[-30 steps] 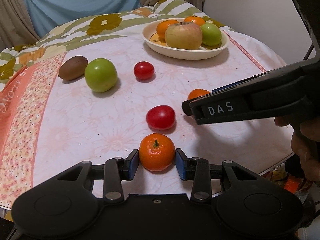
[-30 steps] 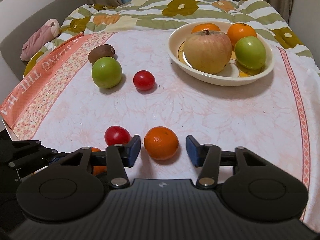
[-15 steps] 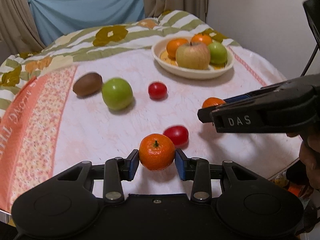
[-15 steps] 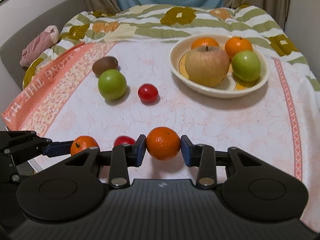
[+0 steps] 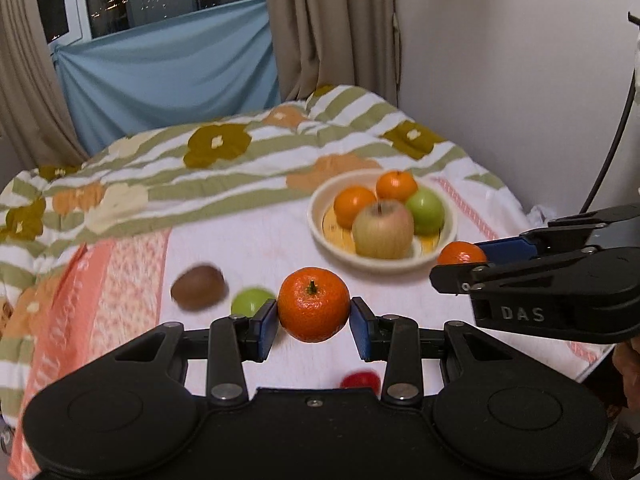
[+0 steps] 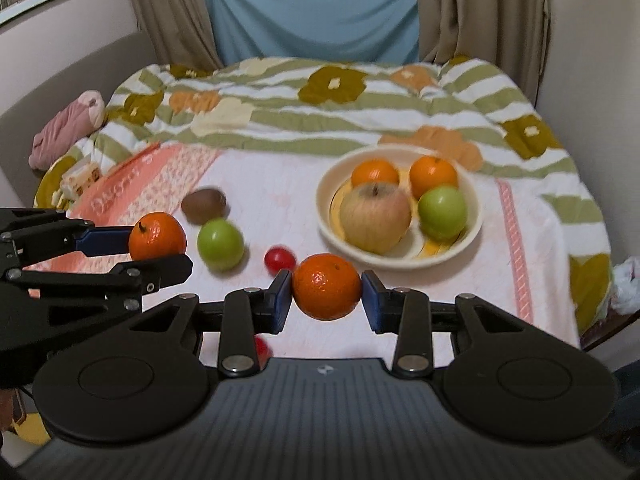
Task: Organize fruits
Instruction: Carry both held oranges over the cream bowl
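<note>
Left gripper (image 5: 313,322), blue pads clamped on a stemmed mandarin (image 5: 313,304) held above the table (image 5: 248,240). Right gripper (image 6: 326,298), likewise clamped on an orange (image 6: 326,286), also lifted off the cloth. From the left wrist view the right gripper (image 5: 460,266) enters from the right, its fruit (image 5: 460,254) showing just in front of the bowl (image 5: 320,220); from the right wrist view the left gripper (image 6: 160,250) enters from the left with its mandarin (image 6: 157,236).

On the table below and beyond the grippers: a green apple (image 6: 220,244), a kiwi (image 6: 204,205) just behind it, a red tomato (image 6: 279,259) beside the apple, and a second tomato (image 5: 360,381) partly hidden under the gripper frames. The cream bowl (image 6: 472,236) stands farther back to the right and holds a large pale apple (image 6: 375,222), a green apple (image 6: 442,212) and two oranges (image 6: 375,173) (image 6: 433,176), all touching.

A flowered, striped cloth (image 6: 320,92) covers the far half of the table. Curtains (image 6: 480,12) and a blue sheet (image 6: 312,8) hang behind.
</note>
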`<state>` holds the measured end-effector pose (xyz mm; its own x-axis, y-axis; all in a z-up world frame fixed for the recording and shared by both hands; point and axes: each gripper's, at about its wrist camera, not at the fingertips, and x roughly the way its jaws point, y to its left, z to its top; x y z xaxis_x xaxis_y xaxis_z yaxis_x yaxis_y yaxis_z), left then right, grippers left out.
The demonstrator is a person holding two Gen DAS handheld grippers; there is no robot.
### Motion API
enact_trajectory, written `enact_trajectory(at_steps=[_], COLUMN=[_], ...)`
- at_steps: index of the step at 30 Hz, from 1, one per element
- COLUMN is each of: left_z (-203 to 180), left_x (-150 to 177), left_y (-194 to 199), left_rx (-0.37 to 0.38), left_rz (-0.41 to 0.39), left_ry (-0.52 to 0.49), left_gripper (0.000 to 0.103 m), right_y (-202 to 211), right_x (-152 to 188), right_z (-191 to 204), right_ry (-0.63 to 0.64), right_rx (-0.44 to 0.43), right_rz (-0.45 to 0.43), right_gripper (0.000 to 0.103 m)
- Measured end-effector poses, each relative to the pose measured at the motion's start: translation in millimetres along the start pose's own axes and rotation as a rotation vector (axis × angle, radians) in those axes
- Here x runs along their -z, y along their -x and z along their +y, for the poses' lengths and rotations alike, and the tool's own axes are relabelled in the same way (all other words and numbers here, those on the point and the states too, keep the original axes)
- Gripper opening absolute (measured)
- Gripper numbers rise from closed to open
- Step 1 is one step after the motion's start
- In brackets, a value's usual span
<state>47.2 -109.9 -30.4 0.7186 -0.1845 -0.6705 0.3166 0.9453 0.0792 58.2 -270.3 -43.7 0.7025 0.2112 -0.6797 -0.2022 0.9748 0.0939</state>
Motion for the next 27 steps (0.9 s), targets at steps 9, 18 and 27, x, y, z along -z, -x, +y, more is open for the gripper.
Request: enact_trajectory(at_steps=[9,18,27], left_z=[1,-8,-19], left_x=[-54,-106,-134], left_y=[-36,-98,-179], left_rx=[0.008,0.008,0.014], left_rz=[-0.012,-0.004,0.063], left_ry=[0.001,-0.018,-0.020], left_gripper=[0.042,0.042,0.042], right_y=[-13,-64,-124], right_x=[-55,-111,-141], right_z=[-34,-80,-125], right_ry=[0.025,0.060,0.066], right_rx=[0.012,-0.001,-0.016], right_rz=[-0.047,-0.062,-0.032], right_gripper=[0.052,0.052,0.052])
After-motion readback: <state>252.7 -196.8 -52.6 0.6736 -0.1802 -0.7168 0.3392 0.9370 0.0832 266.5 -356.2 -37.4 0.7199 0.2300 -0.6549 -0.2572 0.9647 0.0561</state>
